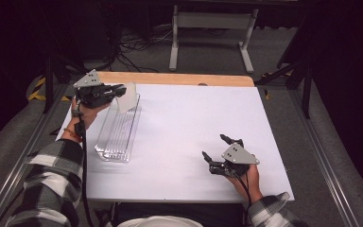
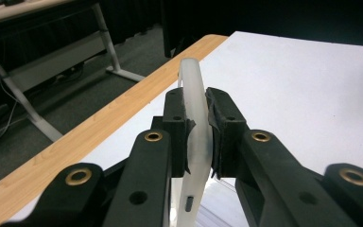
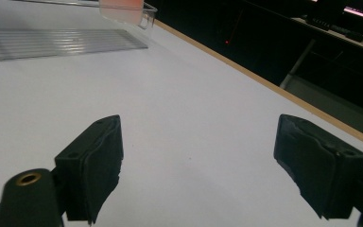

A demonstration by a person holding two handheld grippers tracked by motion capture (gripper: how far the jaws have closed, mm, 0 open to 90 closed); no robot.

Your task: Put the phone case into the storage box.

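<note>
My left gripper [image 1: 119, 90] is shut on a thin, translucent white plastic plate [image 1: 128, 96], held upright on edge over the far end of a clear ribbed plastic tray [image 1: 118, 130]. In the left gripper view both pads [image 2: 177, 124] press on the plate [image 2: 191, 80] from either side, and my left gripper [image 2: 199, 130] points toward the table's far edge. Low at the front right of the white tabletop, my right gripper [image 1: 216, 146] is open with nothing between its fingers. In the right gripper view it [image 3: 198, 161] faces the tray [image 3: 61, 42] and the plate [image 3: 120, 9] across bare surface.
The white tabletop [image 1: 194, 123] has a wooden strip [image 1: 175, 78] along its far edge. Beyond it stand a grey desk frame [image 1: 212, 21] and cables on the floor [image 1: 132, 45]. Metal rails run along both sides of the table.
</note>
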